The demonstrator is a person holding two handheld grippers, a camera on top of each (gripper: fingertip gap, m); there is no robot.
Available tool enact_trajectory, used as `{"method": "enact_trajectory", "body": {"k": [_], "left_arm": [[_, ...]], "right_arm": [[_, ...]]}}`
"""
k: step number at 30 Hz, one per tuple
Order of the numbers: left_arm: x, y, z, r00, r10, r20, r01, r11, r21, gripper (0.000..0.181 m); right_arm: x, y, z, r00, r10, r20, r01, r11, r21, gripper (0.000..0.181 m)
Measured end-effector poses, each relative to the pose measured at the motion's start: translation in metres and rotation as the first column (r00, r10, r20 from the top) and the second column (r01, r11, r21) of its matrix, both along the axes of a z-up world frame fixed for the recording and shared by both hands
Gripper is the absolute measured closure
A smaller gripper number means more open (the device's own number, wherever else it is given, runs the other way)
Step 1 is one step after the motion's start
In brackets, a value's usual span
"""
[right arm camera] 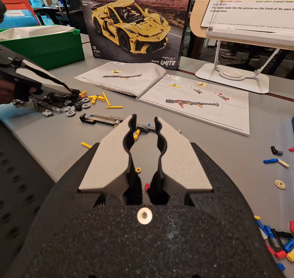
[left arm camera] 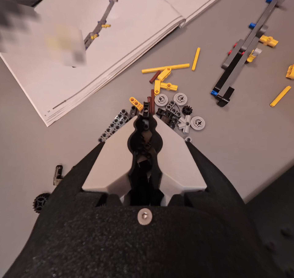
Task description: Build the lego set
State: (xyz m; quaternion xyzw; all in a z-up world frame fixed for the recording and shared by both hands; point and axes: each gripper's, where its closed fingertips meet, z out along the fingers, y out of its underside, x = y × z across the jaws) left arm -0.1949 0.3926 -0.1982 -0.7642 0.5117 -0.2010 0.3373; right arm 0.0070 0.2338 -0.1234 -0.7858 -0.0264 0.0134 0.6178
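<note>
Lift straight up, left tongs [left arm camera: 146,116] pinched on the small black connector [left arm camera: 146,109] at the parts pile's [left arm camera: 171,109] nine o'clock edge (neighbours crowd close). Right tongs [right arm camera: 145,119] gaping, empty, above the half-built beam [right arm camera: 101,119] on the surface [right arm camera: 63,139]: steady it for mating.

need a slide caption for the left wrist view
Left tool shut on a small black connector, over a pile of loose parts beside the open instruction booklet.
</note>
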Motion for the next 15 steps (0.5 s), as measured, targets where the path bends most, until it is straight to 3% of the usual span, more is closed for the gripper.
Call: {"method": "enact_trajectory", "body": {"k": [15], "left_arm": [[-0.011, 0.016, 0.057, 0.987, -0.029, 0.155, 0.014, 0.995, 0.094, 0.175]], "right_arm": [[0.001, 0.004, -0.004, 0.999, 0.012, -0.035, -0.012, 1.0, -0.015, 0.16]]}}
